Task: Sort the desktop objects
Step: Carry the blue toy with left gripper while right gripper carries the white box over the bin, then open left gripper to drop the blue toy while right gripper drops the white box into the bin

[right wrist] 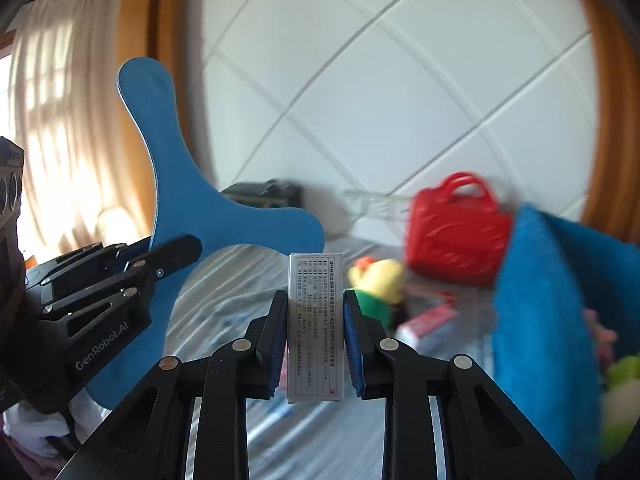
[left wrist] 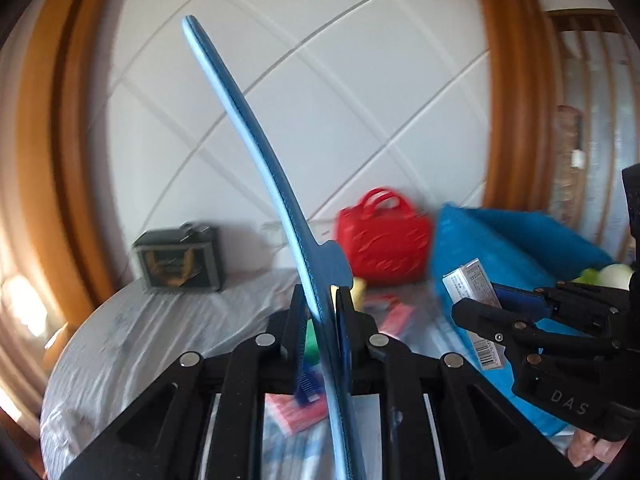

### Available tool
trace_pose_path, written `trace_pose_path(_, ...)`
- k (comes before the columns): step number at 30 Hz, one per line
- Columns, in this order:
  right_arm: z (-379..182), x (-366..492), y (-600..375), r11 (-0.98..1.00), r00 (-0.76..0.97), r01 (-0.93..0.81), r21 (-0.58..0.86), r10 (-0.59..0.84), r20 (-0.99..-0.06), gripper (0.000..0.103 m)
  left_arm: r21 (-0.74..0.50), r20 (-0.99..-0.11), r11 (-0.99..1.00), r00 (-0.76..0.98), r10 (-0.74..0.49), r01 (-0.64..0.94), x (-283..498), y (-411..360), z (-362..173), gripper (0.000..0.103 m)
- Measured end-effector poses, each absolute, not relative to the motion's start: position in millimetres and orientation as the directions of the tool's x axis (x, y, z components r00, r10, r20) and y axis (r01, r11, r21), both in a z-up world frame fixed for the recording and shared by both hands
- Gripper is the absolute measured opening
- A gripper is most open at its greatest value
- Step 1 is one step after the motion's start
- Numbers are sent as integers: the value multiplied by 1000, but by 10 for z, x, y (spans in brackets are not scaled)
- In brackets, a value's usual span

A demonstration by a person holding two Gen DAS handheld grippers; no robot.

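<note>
My left gripper is shut on a flat blue three-armed boomerang, held on edge above the table; in the right wrist view its broad face shows at the left, with the left gripper clamped on it. My right gripper is shut on a small silver printed box, held upright above the table. In the left wrist view the right gripper and the box are at the right, in front of a blue basket.
A red toy handbag stands at the back by the white panelled wall. A yellow-and-green plush toy and a pink packet lie on the grey cloth. A dark box sits at the back left. The blue basket holds plush toys.
</note>
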State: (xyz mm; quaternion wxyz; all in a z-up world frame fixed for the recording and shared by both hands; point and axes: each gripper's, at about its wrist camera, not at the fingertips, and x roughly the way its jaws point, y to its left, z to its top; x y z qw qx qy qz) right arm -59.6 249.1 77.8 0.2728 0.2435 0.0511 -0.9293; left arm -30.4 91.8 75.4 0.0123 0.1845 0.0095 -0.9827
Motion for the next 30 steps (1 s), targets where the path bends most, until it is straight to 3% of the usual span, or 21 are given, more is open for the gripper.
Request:
trace_pose_path(7,1199,-361,3857,-959,-874,282,26,-268,-406,26,10,-279,-972,-934,223,-235,-448,2282,1292,14)
trace_pose_path(14,1317,-397,5295,-995,-909,97,10,-93,-405,26,-1,-290,-941,-900,324,-339,-748,3702,1474,14)
trace_pose_path(20,1091,-687,6324,-998,-884,-19,-53,42,-466,26,-4,-416,-948,-861,292,-319,-1042,4662,1183,14)
trace_pose_path(26,684,-969,6912,-1000,-819,-6,-19,16,-574,26,20,-530,-972,-827,188,-234,-1270,5015,848,15)
trace_pose_path(30,502,-1062,7089,-1000,-789,19,9,-21,-614,27,53,-549,-980,-825,133,-193,-1188,5076,717,15)
